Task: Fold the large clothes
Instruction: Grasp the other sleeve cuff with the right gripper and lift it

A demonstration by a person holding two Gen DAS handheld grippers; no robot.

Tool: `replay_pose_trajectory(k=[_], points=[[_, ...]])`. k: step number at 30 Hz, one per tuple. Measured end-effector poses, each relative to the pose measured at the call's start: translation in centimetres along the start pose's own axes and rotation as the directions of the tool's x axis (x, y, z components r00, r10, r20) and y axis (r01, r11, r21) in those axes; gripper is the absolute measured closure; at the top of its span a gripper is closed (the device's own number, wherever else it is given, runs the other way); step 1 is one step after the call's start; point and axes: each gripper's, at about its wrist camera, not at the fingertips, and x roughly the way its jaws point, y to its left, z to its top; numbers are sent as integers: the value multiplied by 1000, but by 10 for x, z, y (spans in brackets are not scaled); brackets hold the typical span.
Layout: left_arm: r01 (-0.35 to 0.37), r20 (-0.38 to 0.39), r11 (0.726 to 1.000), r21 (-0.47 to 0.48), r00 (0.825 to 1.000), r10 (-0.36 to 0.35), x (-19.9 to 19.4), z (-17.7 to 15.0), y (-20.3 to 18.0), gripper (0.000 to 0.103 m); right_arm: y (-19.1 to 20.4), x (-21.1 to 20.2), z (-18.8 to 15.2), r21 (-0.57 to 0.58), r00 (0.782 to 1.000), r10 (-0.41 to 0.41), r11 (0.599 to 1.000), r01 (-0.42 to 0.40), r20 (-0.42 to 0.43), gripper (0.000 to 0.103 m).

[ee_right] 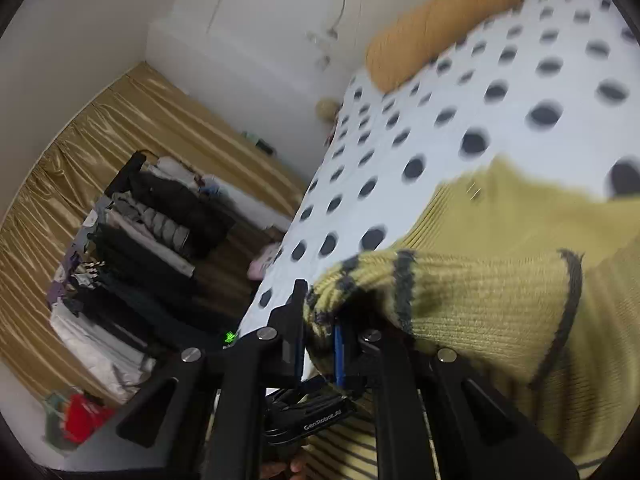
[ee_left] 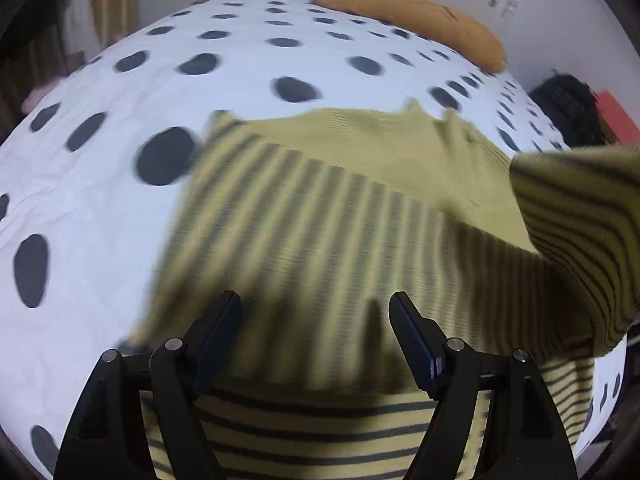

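Note:
A yellow sweater with dark stripes [ee_left: 320, 208] lies spread on the polka-dot bed [ee_left: 160, 80]. My left gripper [ee_left: 316, 312] is open and empty, hovering just above the sweater's lower part. One striped sleeve [ee_left: 580, 232] is lifted at the right of the left wrist view. My right gripper [ee_right: 320, 320] is shut on that sleeve's cuff [ee_right: 360, 280] and holds it up over the sweater's body [ee_right: 520, 220]. The left gripper's body shows below the right one in the right wrist view.
An orange bolster pillow [ee_left: 408, 12] lies at the head of the bed, also in the right wrist view [ee_right: 440, 20]. Beside the bed are a clothes rack with dark garments [ee_right: 140, 240], gold curtains [ee_right: 80, 140] and a black item with a red box [ee_left: 568, 108].

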Motion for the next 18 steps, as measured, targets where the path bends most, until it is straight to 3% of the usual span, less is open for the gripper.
replay_pose_trajectory(k=[5,8,9,11,13,15,16,17,18], points=[[-78,-29,996,-52,997,77,2,7,66,28,-7,92,-33,61,991,14,998,-6,-134,91],[22,-64,990,-138,997,-31,10,4,99,26,-22,126,-51,88,978,-37,995,56,-206,91],[32,-63,989,-147,997,-41,9,4,103,26,-32,138,-57,109,971,-51,991,78,-233,90],[28,-51,991,-128,998,-34,1,4,104,29,-53,161,-72,178,945,-42,978,104,-325,77],[64,-40,992,-112,997,-69,-8,6,100,29,-60,161,-78,204,948,-15,975,85,-319,77],[119,-34,986,-116,992,-124,-19,9,94,29,-53,153,-75,190,951,9,980,53,-310,58],[153,-24,982,-115,987,-156,-25,10,90,28,-50,147,-75,210,952,37,977,29,-303,34],[180,-14,978,-108,983,-182,-30,12,86,27,-45,136,-73,241,957,80,971,-10,-280,20],[196,-8,975,-101,980,-198,-36,9,77,27,-41,128,-71,250,961,94,968,-27,-261,20]])
